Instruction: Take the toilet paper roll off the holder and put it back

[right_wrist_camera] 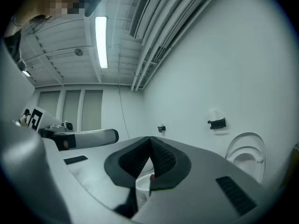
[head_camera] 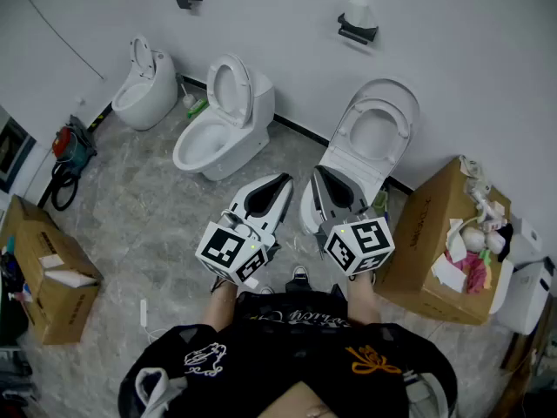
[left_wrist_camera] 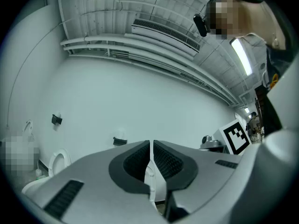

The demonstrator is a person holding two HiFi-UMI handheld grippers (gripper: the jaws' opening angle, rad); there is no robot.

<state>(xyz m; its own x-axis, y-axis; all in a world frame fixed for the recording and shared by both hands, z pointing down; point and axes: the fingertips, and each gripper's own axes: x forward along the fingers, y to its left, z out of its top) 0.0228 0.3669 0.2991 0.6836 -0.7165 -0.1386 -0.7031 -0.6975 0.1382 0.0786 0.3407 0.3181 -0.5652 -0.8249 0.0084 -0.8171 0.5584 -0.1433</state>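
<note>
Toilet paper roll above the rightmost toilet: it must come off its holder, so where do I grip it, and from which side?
Grip the toilet paper roll across its curved sides, above the black holder, coming from the front. It seems to stand upright by the wall, so front and flanks look free.

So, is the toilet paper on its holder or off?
On. The white roll stands on the black wall holder; nothing touches it.

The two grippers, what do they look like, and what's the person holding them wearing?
The left gripper and right gripper match: white wedge-shaped shells tapering to a point, with black ribbed pads inside the jaws. Each carries a white cube printed with black square markers. The person wears a black top with white and orange prints.
</note>
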